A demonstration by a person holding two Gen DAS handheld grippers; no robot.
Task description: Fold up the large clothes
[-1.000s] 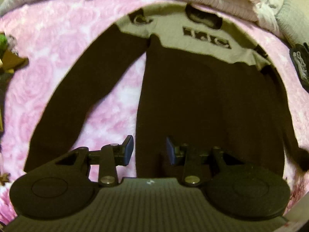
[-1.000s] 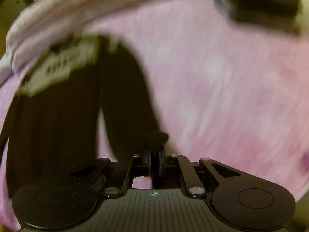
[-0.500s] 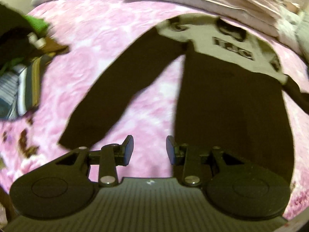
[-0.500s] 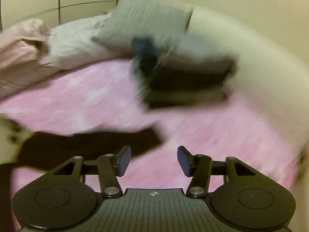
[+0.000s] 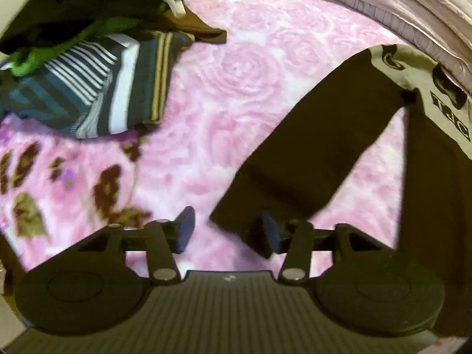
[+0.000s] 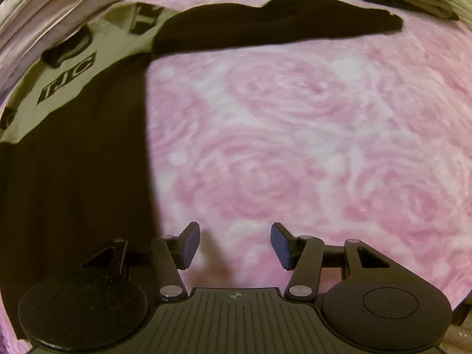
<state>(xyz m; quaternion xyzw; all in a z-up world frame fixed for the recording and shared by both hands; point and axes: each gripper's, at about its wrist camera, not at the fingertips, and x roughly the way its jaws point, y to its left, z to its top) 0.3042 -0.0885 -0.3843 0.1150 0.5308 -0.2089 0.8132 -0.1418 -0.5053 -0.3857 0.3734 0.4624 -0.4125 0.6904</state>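
The left gripper (image 5: 228,233) has swung across from the shirt's hem to the cuff of the near sleeve (image 5: 309,162), its jaws just widened and standing open with the cuff end lying just ahead of its right-hand finger, not pinched. The right gripper (image 6: 234,246), which was clamped shut a second ago, has opened and now hovers empty over bare pink bedspread (image 6: 295,147), the dark long-sleeved shirt (image 6: 73,162) spread flat to its left (its other sleeve (image 6: 265,26) stretched out far ahead). I judge spreading finished and the first sleeve fold next.
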